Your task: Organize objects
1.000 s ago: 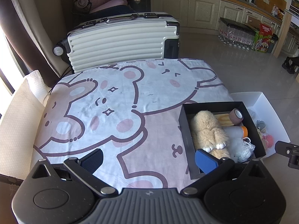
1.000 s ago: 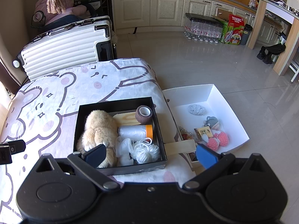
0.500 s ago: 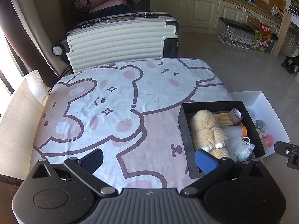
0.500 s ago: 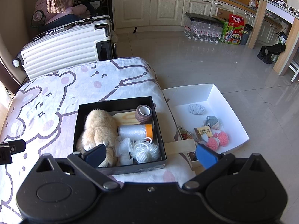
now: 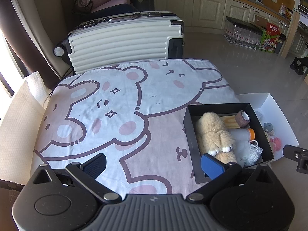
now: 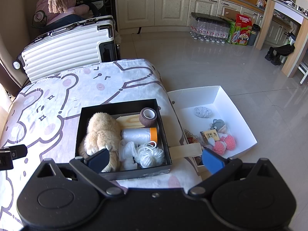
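Observation:
A black box sits on the table's right side. In it lie a tan plush toy, a brown tape roll, a clear film roll with an orange end, a wooden piece and white yarn. Beside the table a white box holds small crocheted toys. My right gripper hovers open over the black box's near edge. Over the cloth to the box's left, my left gripper is open too, holding nothing.
A cartoon-print cloth covers the table. A white ribbed suitcase stands behind the table. Kitchen cabinets, packs of water bottles and a drinks carton line the far floor. A cream cushion lies at the left.

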`<state>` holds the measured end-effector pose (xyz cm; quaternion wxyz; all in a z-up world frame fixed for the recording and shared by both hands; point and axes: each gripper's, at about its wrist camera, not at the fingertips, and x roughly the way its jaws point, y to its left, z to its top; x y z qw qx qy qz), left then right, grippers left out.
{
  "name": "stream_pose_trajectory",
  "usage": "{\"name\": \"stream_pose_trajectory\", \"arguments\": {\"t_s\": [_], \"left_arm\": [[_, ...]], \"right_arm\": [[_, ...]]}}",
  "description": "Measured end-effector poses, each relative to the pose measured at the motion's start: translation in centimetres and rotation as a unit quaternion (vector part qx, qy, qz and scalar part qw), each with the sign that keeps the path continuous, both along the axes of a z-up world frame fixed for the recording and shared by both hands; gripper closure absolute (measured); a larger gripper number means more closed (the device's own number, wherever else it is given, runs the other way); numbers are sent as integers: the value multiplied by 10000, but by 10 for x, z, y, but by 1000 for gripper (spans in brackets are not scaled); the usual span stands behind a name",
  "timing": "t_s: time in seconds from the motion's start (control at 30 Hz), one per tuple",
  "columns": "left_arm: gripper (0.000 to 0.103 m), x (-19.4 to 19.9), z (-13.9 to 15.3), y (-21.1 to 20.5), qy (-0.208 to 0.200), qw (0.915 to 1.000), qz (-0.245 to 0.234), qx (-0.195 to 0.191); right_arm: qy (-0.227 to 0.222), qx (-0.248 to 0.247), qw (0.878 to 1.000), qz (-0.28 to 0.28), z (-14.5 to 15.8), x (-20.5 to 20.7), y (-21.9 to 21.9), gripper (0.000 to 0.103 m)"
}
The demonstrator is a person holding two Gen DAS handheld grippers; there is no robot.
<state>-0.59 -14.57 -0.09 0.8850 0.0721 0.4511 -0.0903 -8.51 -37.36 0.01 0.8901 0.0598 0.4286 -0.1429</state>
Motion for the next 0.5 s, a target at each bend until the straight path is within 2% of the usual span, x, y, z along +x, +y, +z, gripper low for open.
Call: {"name": "stream_pose_trajectory", "arguments": {"t_s": [0.5], "left_arm": [[0, -1, -1, -1, 8, 10000, -10, 0]], "right_arm": [[9, 1, 10000, 0, -2, -1, 0, 0]]}}
